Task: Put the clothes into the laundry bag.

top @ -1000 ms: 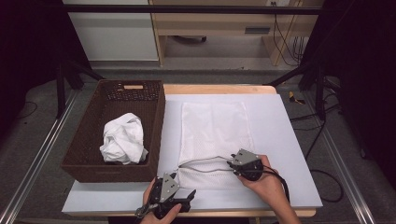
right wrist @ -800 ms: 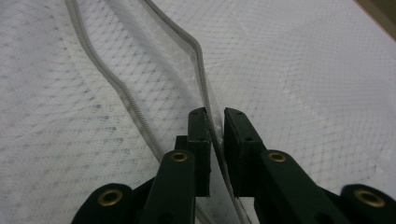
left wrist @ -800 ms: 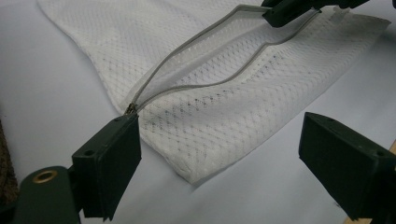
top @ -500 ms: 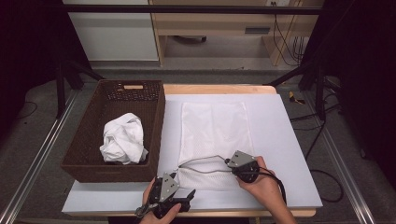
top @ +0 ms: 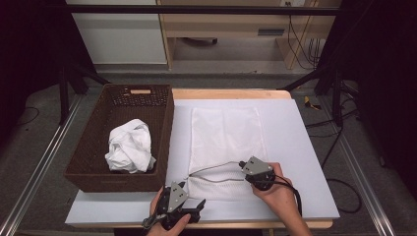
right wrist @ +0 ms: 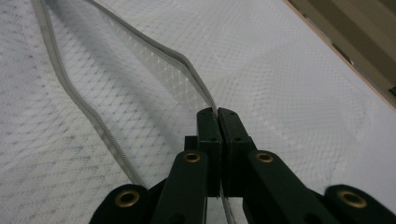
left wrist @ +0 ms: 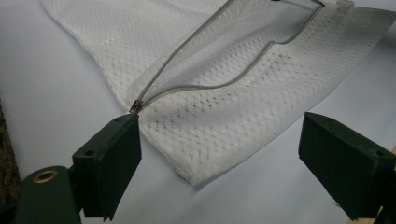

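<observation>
A white mesh laundry bag lies flat on the pale table, its grey zipper partly undone along the near end. My right gripper is shut on the upper zipper edge, which it holds slightly raised; its jaws meet with the tape pinched between them. My left gripper rests at the bag's near left corner with jaws wide apart. The bag's corner lies between them untouched, and the zipper pull sits just beyond the left jaw.
A dark brown wicker basket stands left of the bag and holds a crumpled white cloth. The table's pale sheet has bare room right of the bag. Metal rails and cables run beside the table.
The right gripper has edged slightly left at the bag's opening. The left gripper has kept still.
</observation>
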{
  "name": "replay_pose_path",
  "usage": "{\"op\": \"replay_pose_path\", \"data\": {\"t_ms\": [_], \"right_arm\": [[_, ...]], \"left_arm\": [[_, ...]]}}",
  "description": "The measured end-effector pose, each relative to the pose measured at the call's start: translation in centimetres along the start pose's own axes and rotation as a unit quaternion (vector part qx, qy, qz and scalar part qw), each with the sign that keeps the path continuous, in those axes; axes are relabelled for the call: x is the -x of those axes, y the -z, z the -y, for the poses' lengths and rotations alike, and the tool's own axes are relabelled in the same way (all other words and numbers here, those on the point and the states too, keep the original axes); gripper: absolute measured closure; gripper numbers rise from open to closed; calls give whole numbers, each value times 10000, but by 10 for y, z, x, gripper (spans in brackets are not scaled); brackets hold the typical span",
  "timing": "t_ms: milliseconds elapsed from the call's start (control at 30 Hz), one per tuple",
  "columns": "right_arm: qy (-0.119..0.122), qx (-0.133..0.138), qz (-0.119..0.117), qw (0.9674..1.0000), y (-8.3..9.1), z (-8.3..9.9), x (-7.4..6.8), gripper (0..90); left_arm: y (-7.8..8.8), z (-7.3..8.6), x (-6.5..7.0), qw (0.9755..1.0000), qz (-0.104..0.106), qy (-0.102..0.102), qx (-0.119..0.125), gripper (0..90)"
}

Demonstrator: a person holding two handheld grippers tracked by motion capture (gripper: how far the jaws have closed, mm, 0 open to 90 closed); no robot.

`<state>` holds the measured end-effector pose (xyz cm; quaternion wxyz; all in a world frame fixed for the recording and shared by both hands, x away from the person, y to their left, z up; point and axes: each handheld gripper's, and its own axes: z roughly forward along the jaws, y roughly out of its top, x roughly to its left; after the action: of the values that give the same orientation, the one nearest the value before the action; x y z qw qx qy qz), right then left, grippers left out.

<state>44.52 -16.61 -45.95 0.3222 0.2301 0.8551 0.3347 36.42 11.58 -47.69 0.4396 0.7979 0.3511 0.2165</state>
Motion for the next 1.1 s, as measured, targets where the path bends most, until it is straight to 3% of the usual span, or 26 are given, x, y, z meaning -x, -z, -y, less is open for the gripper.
{"op": "replay_pose_path", "data": {"t_ms": [600,1100], "right_arm": [[-83,515,298,9982,12,-5,9,890],[-46,1024,439,9938,22,-15,6,890]], "left_arm": [[2,-1,1,10000,-17,-29,30,136],[3,-2,2,9999,-44,-79,54,135]]}}
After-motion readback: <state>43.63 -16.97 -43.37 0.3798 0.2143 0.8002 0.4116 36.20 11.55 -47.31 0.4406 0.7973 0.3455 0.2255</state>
